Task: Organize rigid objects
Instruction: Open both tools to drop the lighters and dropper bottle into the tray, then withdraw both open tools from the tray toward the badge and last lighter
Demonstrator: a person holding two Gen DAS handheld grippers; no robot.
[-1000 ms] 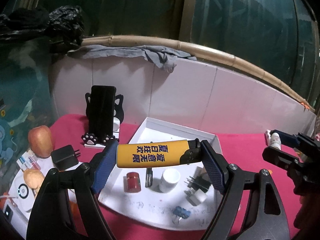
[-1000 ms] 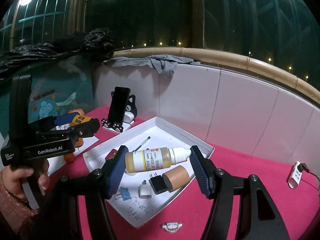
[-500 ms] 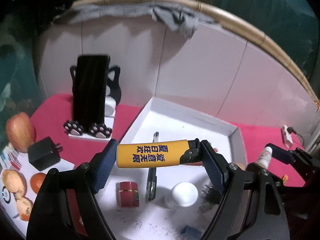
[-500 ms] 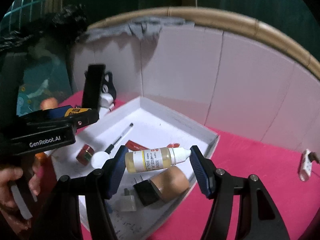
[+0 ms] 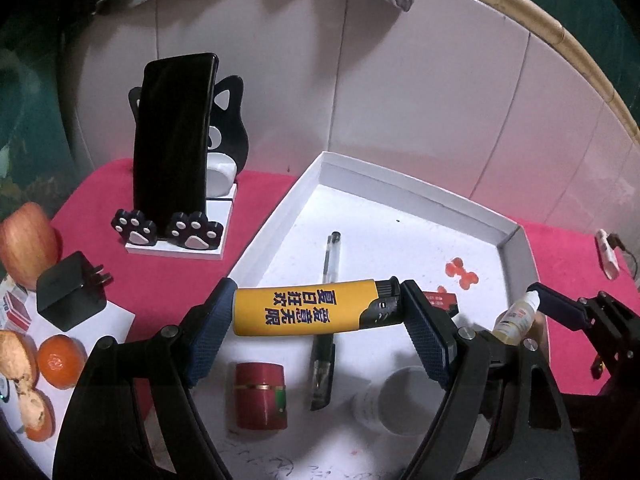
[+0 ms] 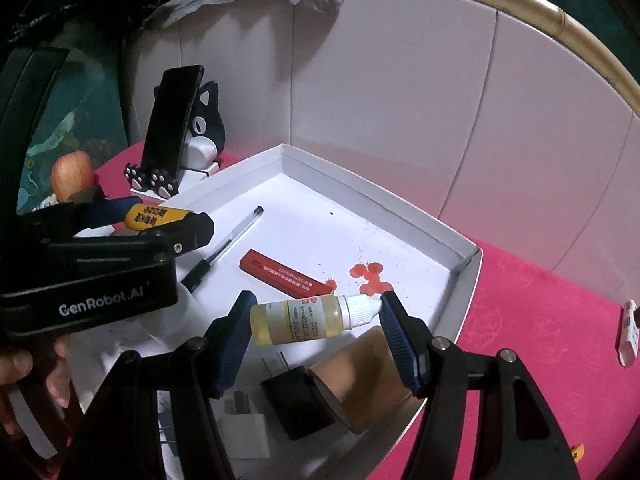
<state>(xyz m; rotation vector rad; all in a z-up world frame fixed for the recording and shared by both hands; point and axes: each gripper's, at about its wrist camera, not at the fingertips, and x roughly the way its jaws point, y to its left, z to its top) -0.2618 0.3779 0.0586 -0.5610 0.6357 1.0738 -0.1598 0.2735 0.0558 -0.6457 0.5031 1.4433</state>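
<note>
My left gripper (image 5: 316, 314) is shut end to end on a yellow lighter (image 5: 304, 314) with blue characters, held crosswise above the white tray (image 5: 404, 178). My right gripper (image 6: 316, 322) is shut on a small dropper bottle (image 6: 308, 320) of yellowish liquid, cap to the right, above the tray's (image 6: 372, 188) near right part. Each view shows the other tool: the dropper bottle (image 5: 514, 316) at the right, the lighter (image 6: 154, 216) at the left. In the tray lie a black pen (image 5: 330, 268), a red jar (image 5: 260, 396), a white cap (image 5: 394, 396) and a red flat box (image 6: 286, 274).
A phone (image 5: 174, 140) leans in a black cat stand (image 5: 228, 120) left of the tray on the pink cloth. An apple (image 5: 26, 236), a black charger (image 5: 70, 290) and oranges (image 5: 60, 360) lie further left. A brown cylinder (image 6: 368, 376) and black plug (image 6: 298, 404) sit in the tray. White tiled wall behind.
Both grippers have come down and forward over the tray, pitching downward, so the tray's contents look larger. Lighter and bottle stay gripped the same way.
</note>
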